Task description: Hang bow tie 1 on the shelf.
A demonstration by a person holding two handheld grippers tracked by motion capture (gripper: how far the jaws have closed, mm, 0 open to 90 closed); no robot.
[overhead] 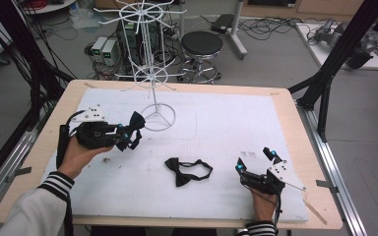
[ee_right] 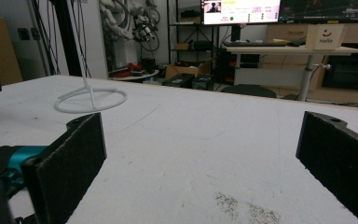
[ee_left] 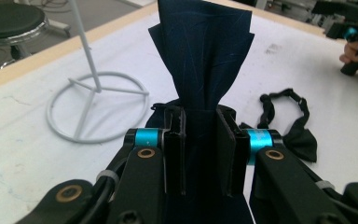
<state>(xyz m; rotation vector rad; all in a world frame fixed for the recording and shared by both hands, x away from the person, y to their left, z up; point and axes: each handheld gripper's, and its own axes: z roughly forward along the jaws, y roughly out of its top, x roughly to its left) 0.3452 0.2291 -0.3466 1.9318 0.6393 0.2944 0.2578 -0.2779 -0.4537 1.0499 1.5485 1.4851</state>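
The left gripper [ee_left: 200,154] has its jaws clenched on the middle of a dark bow tie [ee_left: 204,56], whose wing fans upward past them at top centre, probably so it can be hung on the white wire rack [overhead: 150,73] in the upper middle. A second bow tie [overhead: 186,170] lies flat on the surface [overhead: 226,123] at lower centre. The right gripper [overhead: 257,162] rests at lower right, jaws released and empty.

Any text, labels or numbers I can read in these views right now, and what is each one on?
"Hello", under a smiley mark, on the white box on the far desk.
Text on the monitor behind it: too small to read.
Faint dark marks on the white table mat: too blurred to read.
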